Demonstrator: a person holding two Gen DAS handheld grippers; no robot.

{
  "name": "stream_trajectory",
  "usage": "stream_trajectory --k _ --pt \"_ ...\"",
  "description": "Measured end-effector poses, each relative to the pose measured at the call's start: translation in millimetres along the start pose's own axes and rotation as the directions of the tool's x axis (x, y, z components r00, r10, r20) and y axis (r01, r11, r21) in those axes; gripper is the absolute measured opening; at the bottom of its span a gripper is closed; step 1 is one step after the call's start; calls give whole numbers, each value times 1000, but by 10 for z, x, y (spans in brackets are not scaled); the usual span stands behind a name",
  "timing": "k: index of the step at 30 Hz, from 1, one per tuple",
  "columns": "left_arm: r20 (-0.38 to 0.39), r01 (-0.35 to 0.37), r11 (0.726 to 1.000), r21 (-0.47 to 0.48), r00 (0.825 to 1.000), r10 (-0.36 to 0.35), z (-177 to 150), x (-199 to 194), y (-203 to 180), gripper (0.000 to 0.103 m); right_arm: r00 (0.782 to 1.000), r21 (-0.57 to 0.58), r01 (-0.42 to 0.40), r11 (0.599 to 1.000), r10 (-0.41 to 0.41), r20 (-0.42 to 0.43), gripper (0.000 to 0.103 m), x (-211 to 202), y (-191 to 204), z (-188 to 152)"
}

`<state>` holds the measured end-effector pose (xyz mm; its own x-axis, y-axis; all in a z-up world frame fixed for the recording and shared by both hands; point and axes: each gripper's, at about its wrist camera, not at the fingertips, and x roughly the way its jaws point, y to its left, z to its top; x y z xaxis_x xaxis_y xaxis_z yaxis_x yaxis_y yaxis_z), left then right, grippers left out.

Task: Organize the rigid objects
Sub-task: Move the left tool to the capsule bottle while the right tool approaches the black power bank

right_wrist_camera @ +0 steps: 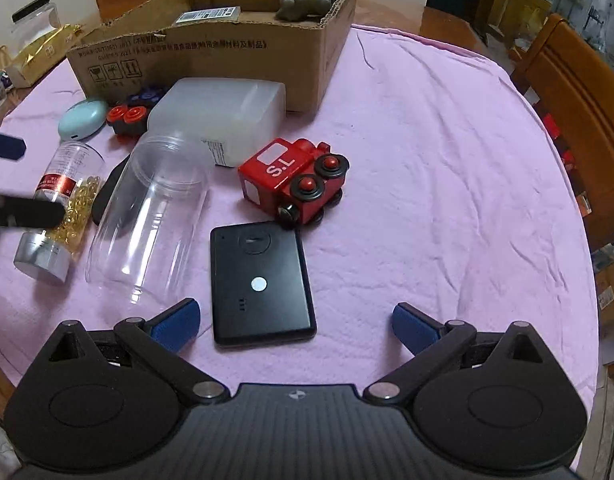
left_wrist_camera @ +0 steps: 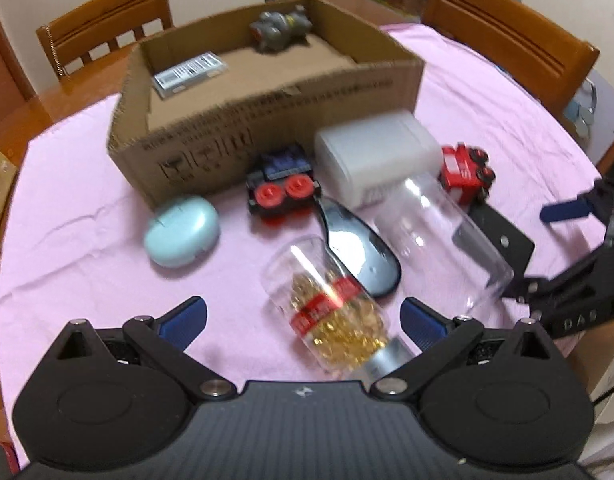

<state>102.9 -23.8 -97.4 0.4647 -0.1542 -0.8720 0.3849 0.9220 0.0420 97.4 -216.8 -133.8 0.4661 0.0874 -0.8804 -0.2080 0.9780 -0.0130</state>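
My left gripper (left_wrist_camera: 303,320) is open, its fingers either side of a lying capsule bottle (left_wrist_camera: 335,316) with gold pills and a silver cap; the bottle also shows in the right wrist view (right_wrist_camera: 63,204). My right gripper (right_wrist_camera: 295,322) is open just above a flat black device (right_wrist_camera: 261,280) on the pink cloth. An open cardboard box (left_wrist_camera: 267,120) holds a grey toy (left_wrist_camera: 279,30) and a small labelled box (left_wrist_camera: 189,72). In front lie a teal case (left_wrist_camera: 181,230), a blue toy train (left_wrist_camera: 283,184), a black mouse (left_wrist_camera: 363,248), a clear jar (right_wrist_camera: 151,212), a white container (right_wrist_camera: 223,114) and a red toy train (right_wrist_camera: 295,180).
Wooden chairs (left_wrist_camera: 511,36) stand around the table. A jar and gold bags (right_wrist_camera: 39,48) sit at the far left table edge. The pink cloth (right_wrist_camera: 447,200) is bare to the right of the red train.
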Motion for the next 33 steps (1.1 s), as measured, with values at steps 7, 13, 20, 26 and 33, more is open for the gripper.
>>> stream_trajectory --k 7,13,20,26,33 --pt "-38 -8 1000 0 999 8 -122 40 53 102 999 -4 -3 1000 3 36 103 -11 -8 -46" --pt "-59 -47 998 -29 997 45 -233 -7 261 102 1000 12 1 1000 -1 -3 103 -6 -121 10" --pt "-90 -101 993 -66 991 95 -323 25 501 102 998 62 54 997 -52 -32 103 -21 -311 3" --pt "-100 -163 982 -92 983 154 -338 84 693 102 993 119 111 987 -105 -51 103 -33 -472 -49" --pt "-102 -151 983 -100 985 141 -341 79 753 102 992 166 119 979 -111 -56 103 -88 -554 -76"
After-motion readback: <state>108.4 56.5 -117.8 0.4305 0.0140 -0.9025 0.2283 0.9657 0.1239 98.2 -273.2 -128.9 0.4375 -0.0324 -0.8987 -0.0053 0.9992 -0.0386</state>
